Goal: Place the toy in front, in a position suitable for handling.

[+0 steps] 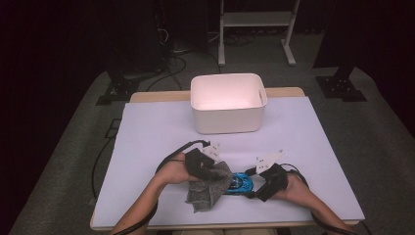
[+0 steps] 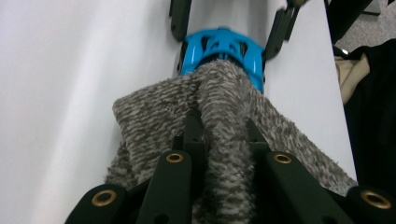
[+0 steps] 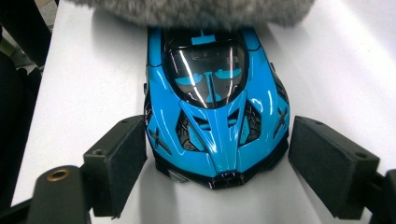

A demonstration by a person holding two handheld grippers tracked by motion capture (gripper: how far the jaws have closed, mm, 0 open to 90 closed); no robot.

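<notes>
Toy car point(image 3: 217, 105), blue, low centre of the high view on the table point(image 1: 147, 127). Left gripper point(image 2: 226, 140) clamped on grey cloth point(image 2: 224, 102), wiping the car's rear. Right gripper point(image 3: 217, 175) wide, pads flanking the nose, apparently not touching. Next: steady car, drag cloth across.

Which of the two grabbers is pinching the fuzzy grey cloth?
The left gripper: its fingers are shut on a fold of the grey cloth. The right gripper stands open, one finger on each side of the blue toy car.
</notes>
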